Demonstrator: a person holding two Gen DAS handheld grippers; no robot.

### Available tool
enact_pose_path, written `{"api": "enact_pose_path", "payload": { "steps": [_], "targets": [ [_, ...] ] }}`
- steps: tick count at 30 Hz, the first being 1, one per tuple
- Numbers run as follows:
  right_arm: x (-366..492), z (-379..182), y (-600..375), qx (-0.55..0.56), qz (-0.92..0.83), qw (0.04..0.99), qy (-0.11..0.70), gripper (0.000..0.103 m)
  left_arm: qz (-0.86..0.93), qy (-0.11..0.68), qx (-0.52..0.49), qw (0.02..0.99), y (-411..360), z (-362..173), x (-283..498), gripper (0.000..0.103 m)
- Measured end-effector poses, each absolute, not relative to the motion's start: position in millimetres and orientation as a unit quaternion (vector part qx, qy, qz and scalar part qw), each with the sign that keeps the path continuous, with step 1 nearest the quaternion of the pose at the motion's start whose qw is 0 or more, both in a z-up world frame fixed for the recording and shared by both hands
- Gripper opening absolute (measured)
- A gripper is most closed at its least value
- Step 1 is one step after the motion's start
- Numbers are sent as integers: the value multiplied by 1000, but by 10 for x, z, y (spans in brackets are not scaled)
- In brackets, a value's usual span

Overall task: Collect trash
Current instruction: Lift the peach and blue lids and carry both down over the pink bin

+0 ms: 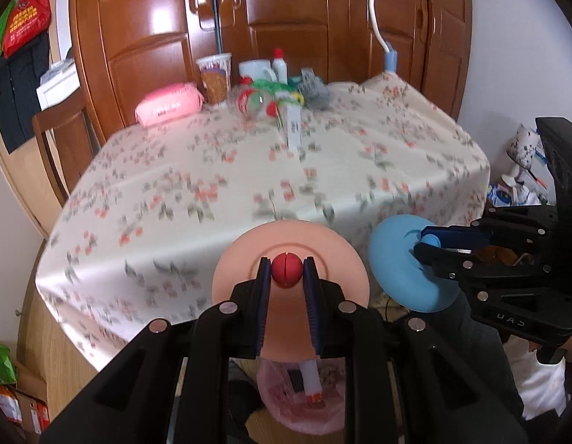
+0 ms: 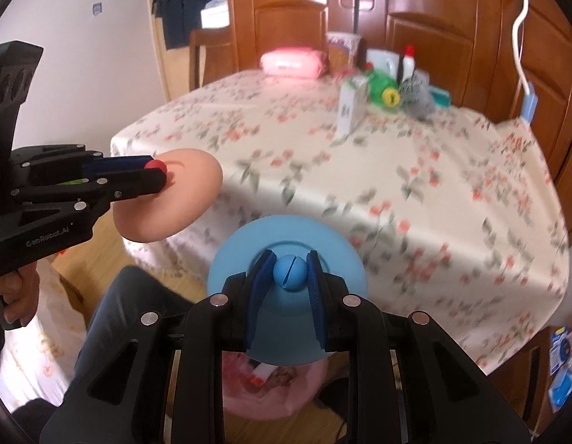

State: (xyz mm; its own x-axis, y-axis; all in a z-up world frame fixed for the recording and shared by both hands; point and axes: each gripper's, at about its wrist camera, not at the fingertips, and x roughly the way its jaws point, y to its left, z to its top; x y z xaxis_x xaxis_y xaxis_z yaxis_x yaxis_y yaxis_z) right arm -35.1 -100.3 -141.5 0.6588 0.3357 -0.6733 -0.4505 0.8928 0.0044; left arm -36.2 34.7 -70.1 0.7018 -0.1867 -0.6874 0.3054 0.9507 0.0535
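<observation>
My left gripper (image 1: 286, 272) is shut on the red knob of a peach disc lid (image 1: 245, 259), held off the table's near edge. My right gripper (image 2: 289, 272) is shut on the blue knob of a blue disc lid (image 2: 241, 259), beside the left one. It also shows in the left wrist view (image 1: 393, 255). Below both hangs a pink trash bag (image 1: 304, 403) holding a white carton and scraps. Trash lies at the table's far side: a white carton (image 1: 292, 125), a crushed green bottle (image 2: 382, 88) and a crumpled grey wad (image 1: 315, 90).
The table has a floral cloth (image 1: 212, 192). At its far edge stand a pink wipes pack (image 1: 169, 103), a paper cup (image 1: 214, 77), a white mug (image 1: 256, 70) and a small white bottle (image 1: 279, 64). A wooden wardrobe stands behind, a chair at the left.
</observation>
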Motion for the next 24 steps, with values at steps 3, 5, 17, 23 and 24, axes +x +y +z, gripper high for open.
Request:
{"api": "enact_pose_path", "payload": {
  "steps": [3, 5, 17, 23, 24],
  "targets": [
    [-427, -1620, -970, -79, 222, 899, 369, 23, -138, 386, 85, 908, 330, -947, -457, 18],
    [-453, -1814, -938, -76, 225, 891, 387, 23, -138, 403, 84, 901, 319, -1124, -485, 18],
    [-161, -3271, -828, -75, 215, 831, 508, 23, -133, 538, 76, 829, 286, -2698, -332, 18],
    [58, -3974, -780, -84, 204, 794, 566, 23, -121, 597, 81, 789, 296, -3518, -148, 18],
    [102, -4070, -753, -86, 203, 788, 574, 23, -119, 606, 82, 782, 287, -3640, -122, 18]
  ]
}}
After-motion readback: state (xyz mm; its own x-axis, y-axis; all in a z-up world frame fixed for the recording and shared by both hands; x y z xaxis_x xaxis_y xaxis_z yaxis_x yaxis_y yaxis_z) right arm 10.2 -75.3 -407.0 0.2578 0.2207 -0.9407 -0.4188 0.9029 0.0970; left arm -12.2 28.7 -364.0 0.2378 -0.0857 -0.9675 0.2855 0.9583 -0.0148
